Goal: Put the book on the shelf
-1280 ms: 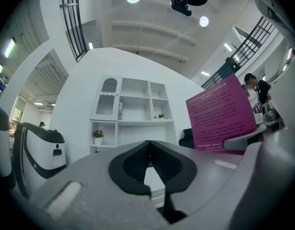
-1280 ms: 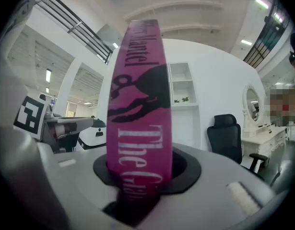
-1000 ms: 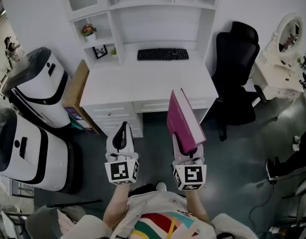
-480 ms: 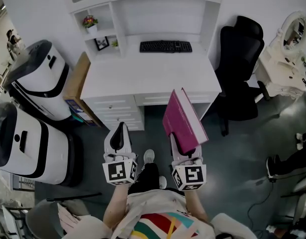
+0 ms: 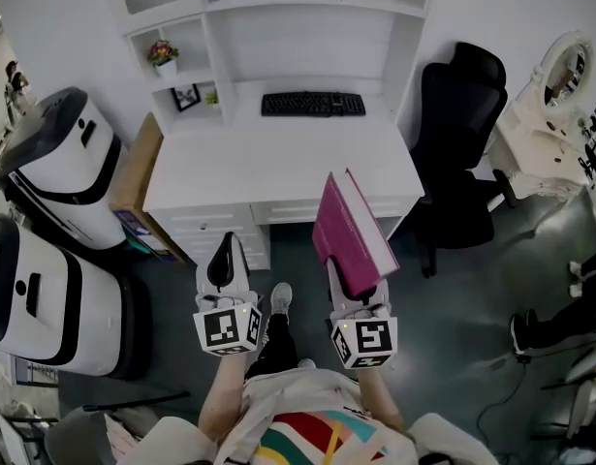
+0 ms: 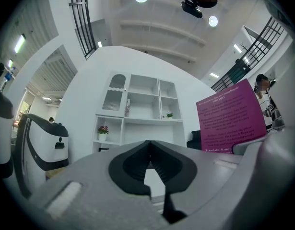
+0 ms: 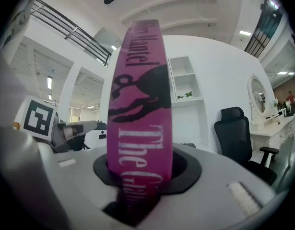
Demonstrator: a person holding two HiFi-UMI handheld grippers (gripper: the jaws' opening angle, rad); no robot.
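A magenta book [image 5: 348, 232] stands upright in my right gripper [image 5: 354, 294], whose jaws are shut on its lower edge; its spine [image 7: 140, 123] fills the middle of the right gripper view, and its back cover [image 6: 231, 116] shows in the left gripper view. My left gripper [image 5: 223, 260] is held beside it on the left, shut, with nothing in it [image 6: 148, 163]. Both hang over the dark floor in front of the white desk [image 5: 278, 168]. The white shelf unit [image 5: 278, 17] rises behind the desk, with open compartments [image 6: 143, 104].
A black keyboard [image 5: 312, 104] lies on the desk. A flower pot [image 5: 163, 56] and a picture frame [image 5: 185, 97] sit in the left shelf compartments. A black office chair [image 5: 462, 134] stands at the right, two white machines [image 5: 55, 163] at the left, and a white dresser [image 5: 549, 114] far right.
The view has shifted slightly as the person steps; the desk and shelf moved a little in frame. Both grippers keep their pose and the book stays held upright.
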